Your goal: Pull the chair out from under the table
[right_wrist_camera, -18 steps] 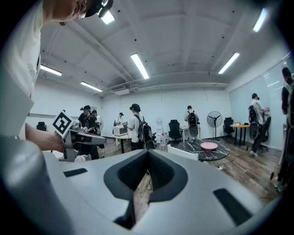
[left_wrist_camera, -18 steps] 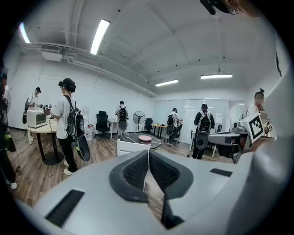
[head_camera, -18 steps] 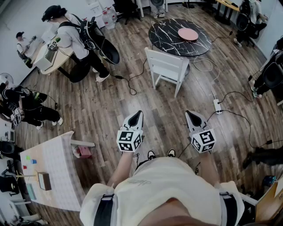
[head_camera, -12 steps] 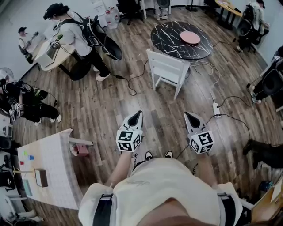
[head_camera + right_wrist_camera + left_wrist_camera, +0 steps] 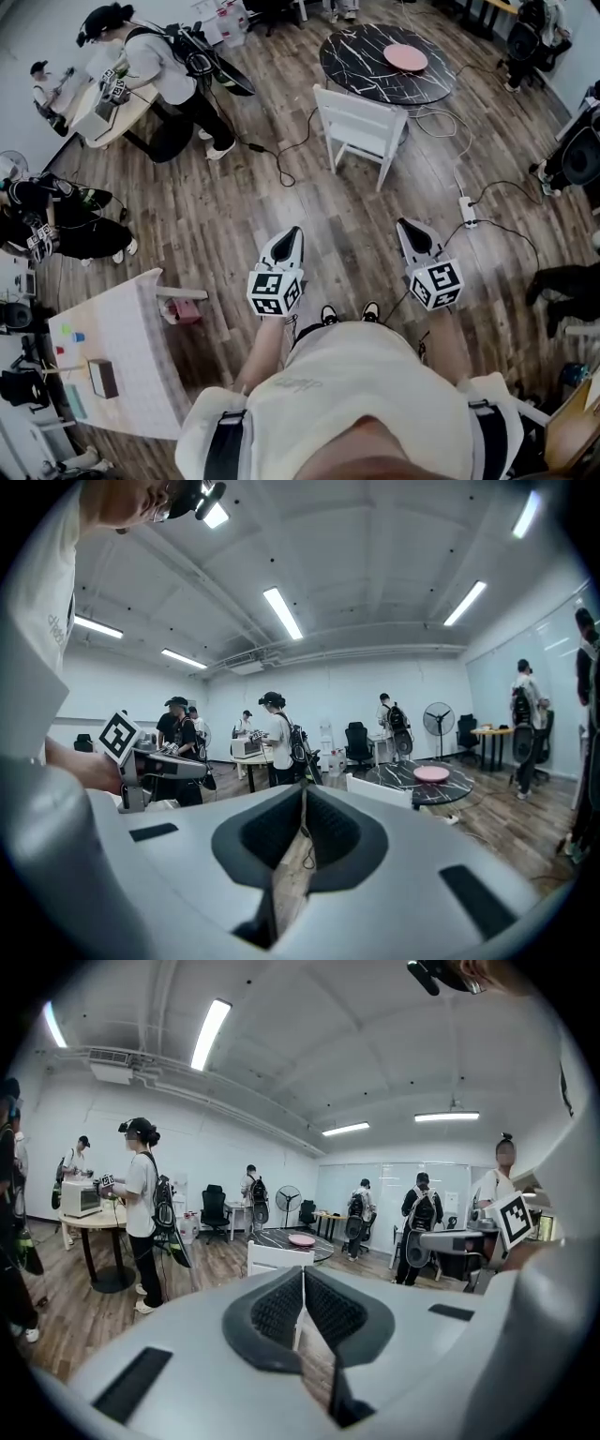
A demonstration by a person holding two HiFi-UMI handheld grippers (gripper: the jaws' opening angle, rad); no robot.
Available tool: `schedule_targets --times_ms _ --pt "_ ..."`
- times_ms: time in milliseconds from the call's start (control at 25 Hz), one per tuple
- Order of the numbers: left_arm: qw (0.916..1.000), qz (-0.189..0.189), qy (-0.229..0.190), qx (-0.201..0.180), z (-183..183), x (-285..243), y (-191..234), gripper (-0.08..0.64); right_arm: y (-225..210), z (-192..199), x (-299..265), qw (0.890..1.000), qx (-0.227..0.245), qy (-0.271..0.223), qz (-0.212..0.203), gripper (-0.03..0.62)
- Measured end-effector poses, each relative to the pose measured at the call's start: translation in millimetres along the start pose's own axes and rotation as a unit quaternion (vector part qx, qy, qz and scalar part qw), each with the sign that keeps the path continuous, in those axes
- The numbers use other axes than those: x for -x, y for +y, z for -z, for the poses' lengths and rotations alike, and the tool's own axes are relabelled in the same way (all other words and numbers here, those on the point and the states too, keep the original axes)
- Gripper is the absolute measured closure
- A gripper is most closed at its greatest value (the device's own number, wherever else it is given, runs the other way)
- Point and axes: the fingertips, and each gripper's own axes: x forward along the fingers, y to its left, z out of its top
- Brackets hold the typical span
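Chair [image 5: 361,127] shifted up-frame; ceiling lights [image 5: 210,1033] only in gripper views.

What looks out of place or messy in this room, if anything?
Nothing is spilled or broken. The only untidy thing is loose cabling on the wooden floor: a black cable snakes beside the white wooden chair, and a white power strip lies out in the open floor, a possible trip hazard.
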Motion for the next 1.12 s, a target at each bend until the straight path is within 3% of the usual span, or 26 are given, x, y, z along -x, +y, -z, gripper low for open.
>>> schedule_targets --times_ms 200,280,320,360,440,840,1120 --pt "0.9997 0.021 -0.001 -0.010 0.4 -1.6 7.8 0.537 15.7 4.8 -8.9 1.000 0.009 0.012 -0.002 0.561" --pt "0.9995 0.027 -0.004 -0.015 -2.4 -4.8 11.8 0.518 18.8 4.3 -14.0 1.000 0.016 0.015 -0.001 0.462" --pt "0.9993 0.032 -0.006 -0.018 -4.0 -7.2 13.4 0.459 18.7 4.1 -17.2 1.000 0.021 0.015 0.000 0.428" --pt "0.9991 0.037 -0.007 -0.020 -5.3 -9.5 15.2 0.417 18.3 4.7 -20.5 1.000 0.025 0.014 0.001 0.428" --pt "0.9988 0.043 -0.008 -0.020 -6.3 -12.3 21.0 0.406 19.3 6.3 -27.2 0.999 0.031 0.014 0.004 0.428" --pt "0.9975 0.071 -0.006 0.008 3.6 -7.9 55.3 0.405 54.1 13.3 -50.1 0.999 0.027 0.042 0.014 0.433" --pt "0.9982 0.053 0.007 0.029 20.1 -15.3 74.3 0.405 52.2 24.3 -65.3 0.997 0.023 0.070 0.002 0.434"
